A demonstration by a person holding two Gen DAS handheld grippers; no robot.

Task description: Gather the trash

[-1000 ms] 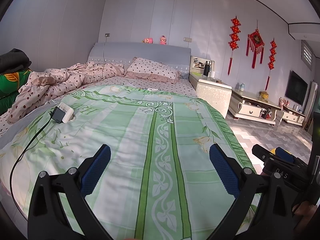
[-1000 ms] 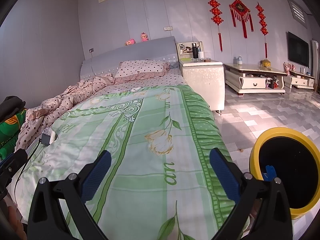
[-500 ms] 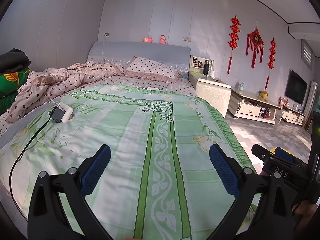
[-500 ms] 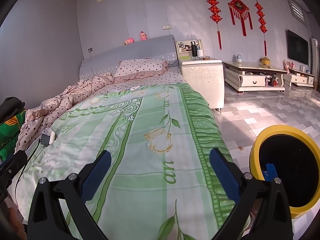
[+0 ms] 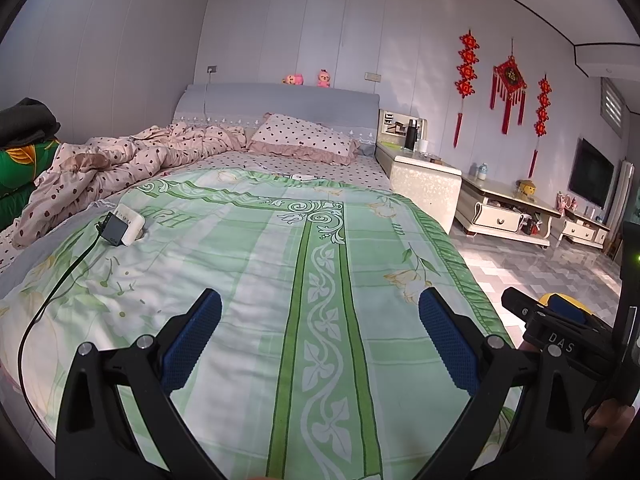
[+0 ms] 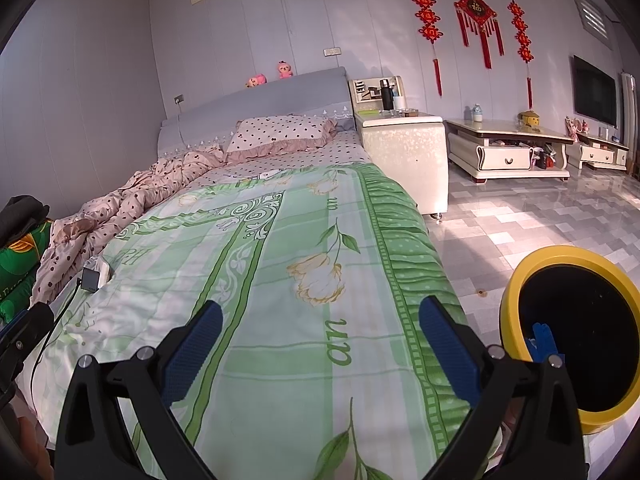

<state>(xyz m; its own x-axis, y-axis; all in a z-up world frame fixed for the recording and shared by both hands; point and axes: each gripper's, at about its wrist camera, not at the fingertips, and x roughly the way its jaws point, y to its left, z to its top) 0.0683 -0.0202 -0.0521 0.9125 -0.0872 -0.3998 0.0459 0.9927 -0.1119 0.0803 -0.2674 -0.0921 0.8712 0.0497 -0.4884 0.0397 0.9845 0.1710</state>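
Observation:
My left gripper [image 5: 320,308] is open and empty over the foot of a bed with a green floral cover [image 5: 320,248]. My right gripper [image 6: 320,312] is also open and empty, over the bed's right side. On the floor right of the bed stands a yellow bin [image 6: 560,254] with a black liner and a blue object [image 6: 540,340] inside. In the left wrist view only a sliver of the yellow bin [image 5: 560,300] shows behind the right gripper's body. A small white item [image 5: 304,178] lies far up the bed near the pillow, too small to identify.
A white power strip with a black adapter [image 5: 124,224] and its cable lie on the bed's left side. A crumpled dotted quilt [image 5: 120,160] and a pillow [image 5: 304,140] are at the head. A white nightstand [image 6: 404,160] and low cabinets [image 6: 508,152] line the far wall across the tiled floor.
Both views have shifted only slightly. Both grippers stay open and empty, and nothing on the bed has moved.

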